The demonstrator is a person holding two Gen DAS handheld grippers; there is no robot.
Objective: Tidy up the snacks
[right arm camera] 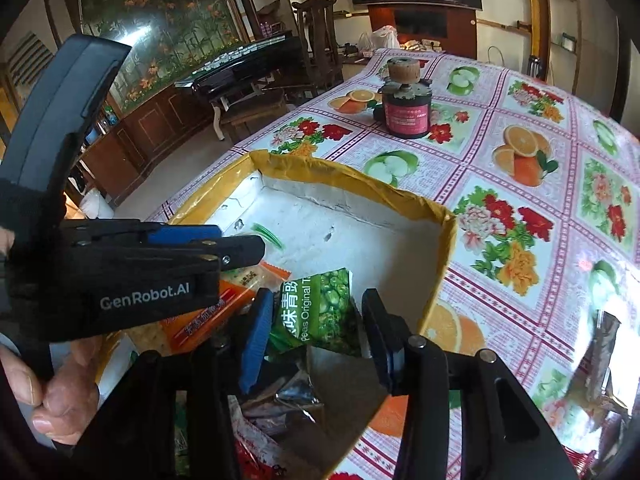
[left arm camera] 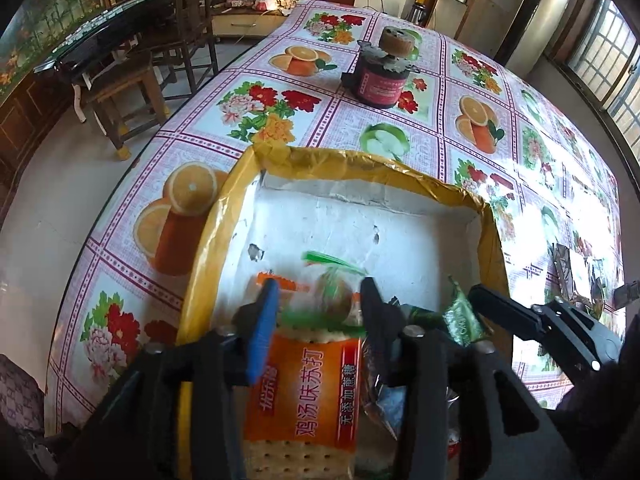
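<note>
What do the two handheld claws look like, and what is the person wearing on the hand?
Both claws are black plastic. The left claw and the right claw each have one finger with a blue pad and one black finger. The left claw's body carries white "GenRobot.AI" lettering. A dark knitted cuff covers the wrist.

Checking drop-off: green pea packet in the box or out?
In. The pea packet lies inside the box, beside the cracker pack.

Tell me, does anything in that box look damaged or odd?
Yes. The white foam box with yellow tape on its rim is worn: small holes and gouges pit its inner wall, and the tape is wrinkled. The snack packets lie jumbled inside.
</note>
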